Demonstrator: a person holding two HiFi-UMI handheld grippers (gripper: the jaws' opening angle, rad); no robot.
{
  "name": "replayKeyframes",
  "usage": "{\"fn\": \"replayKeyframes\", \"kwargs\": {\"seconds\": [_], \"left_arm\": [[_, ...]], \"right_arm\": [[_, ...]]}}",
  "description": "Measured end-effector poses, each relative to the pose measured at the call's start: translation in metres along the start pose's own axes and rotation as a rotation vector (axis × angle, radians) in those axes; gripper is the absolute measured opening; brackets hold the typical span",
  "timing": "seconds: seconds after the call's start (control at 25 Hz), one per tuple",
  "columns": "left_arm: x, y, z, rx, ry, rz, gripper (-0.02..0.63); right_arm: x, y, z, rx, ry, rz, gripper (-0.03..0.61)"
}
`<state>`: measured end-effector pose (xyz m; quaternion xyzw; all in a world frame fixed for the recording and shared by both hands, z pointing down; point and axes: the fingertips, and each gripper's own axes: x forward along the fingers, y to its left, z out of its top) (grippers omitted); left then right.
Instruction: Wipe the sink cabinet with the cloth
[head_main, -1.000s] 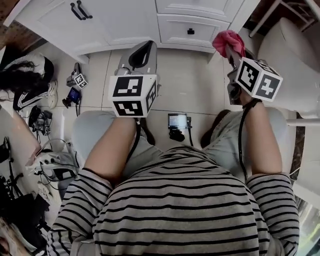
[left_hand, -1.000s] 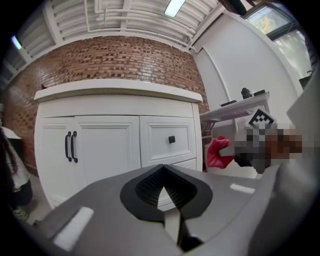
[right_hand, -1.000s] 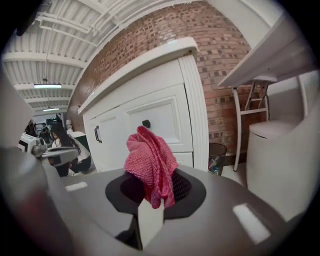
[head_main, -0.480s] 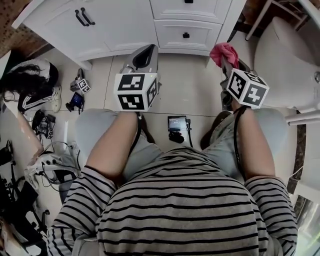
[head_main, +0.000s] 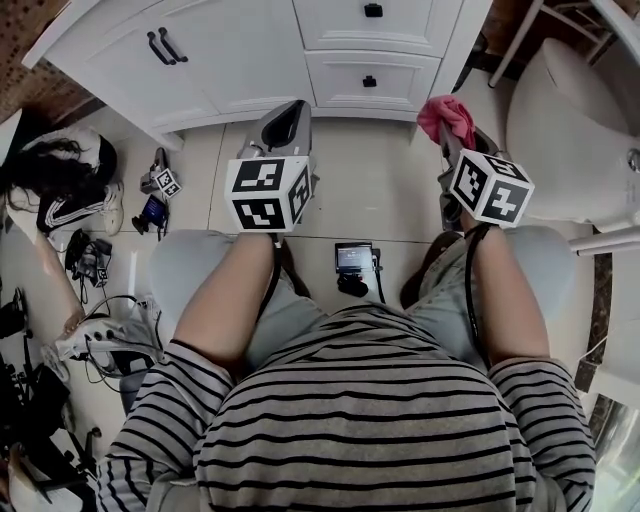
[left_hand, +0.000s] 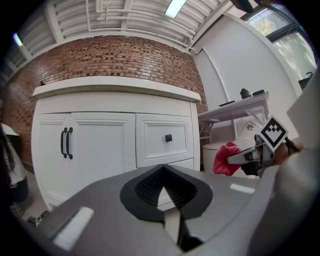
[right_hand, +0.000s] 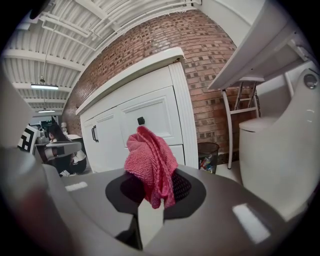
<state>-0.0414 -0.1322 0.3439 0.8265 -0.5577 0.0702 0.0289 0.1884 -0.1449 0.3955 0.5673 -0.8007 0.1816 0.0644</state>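
Note:
The white sink cabinet stands ahead, with black door handles and drawer knobs. A pink knitted cloth sticks up bunched from my right gripper, which is shut on it; the right gripper view shows the cloth hanging over the gripper, with the cabinet behind and apart from it. My left gripper hovers over the floor tiles short of the cabinet. Its jaws are shut with nothing between them. The left gripper view faces the cabinet doors and catches the cloth at the right.
A white toilet stands at the right, close beside my right gripper. A small device with a screen lies on the floor between the person's knees. Shoes, cables and a spare marker cube clutter the floor left. A bin sits beyond the cabinet's corner.
The head view has tilted, so more of the cabinet front shows. The right gripper has drawn slightly back and left with the cloth still held. The left gripper has barely moved.

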Motion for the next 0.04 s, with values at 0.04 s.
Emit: {"fn": "replayKeyframes", "kwargs": {"seconds": [0.04], "left_arm": [[0.0015,0.0009,-0.0004,-0.004,0.002,0.0,0.002]], "right_arm": [[0.0017,0.0003,0.0009,0.001,0.0,0.001,0.069]]}}
